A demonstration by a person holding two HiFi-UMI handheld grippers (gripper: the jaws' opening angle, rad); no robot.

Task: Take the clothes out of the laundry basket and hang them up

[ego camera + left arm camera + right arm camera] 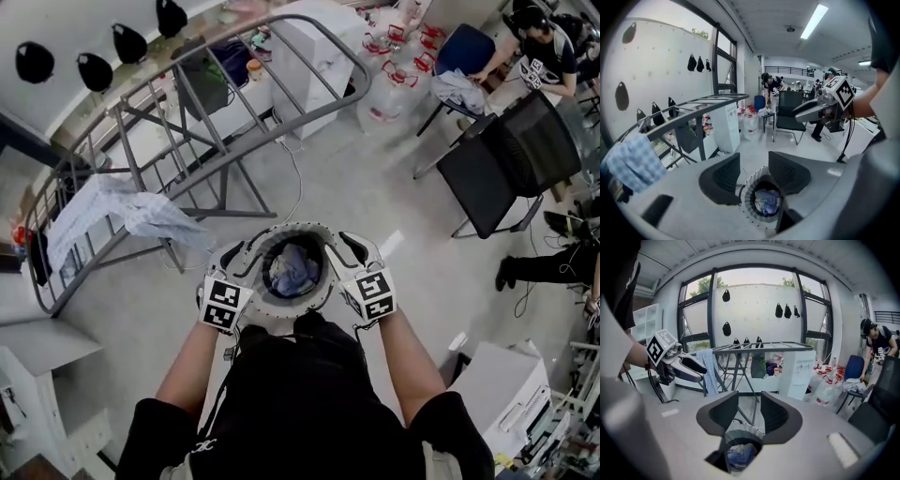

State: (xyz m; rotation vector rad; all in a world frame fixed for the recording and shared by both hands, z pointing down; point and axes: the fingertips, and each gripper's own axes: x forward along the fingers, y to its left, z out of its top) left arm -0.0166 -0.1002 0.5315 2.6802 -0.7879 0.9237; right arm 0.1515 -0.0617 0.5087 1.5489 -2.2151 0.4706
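Our left gripper (754,176) has its jaws apart with nothing between them, and our right gripper (749,414) is parted a little less, empty too. Both point down at the laundry basket (291,229), one at each side of its rim. The clothes (292,272) lie bunched at the bottom, bluish and pale.

We judge this to be the reach into the basket, before any pick. Next we need to dip one gripper past the rim, close on a fold of fabric and lift it clear without dragging the basket along.

The drying rack (187,122) stands just beyond the basket, with a checked cloth (122,211) already draped over its near end; the rest of its bars are bare. A black chair (511,155) and water bottles (394,89) sit well off to the right, out of our path.
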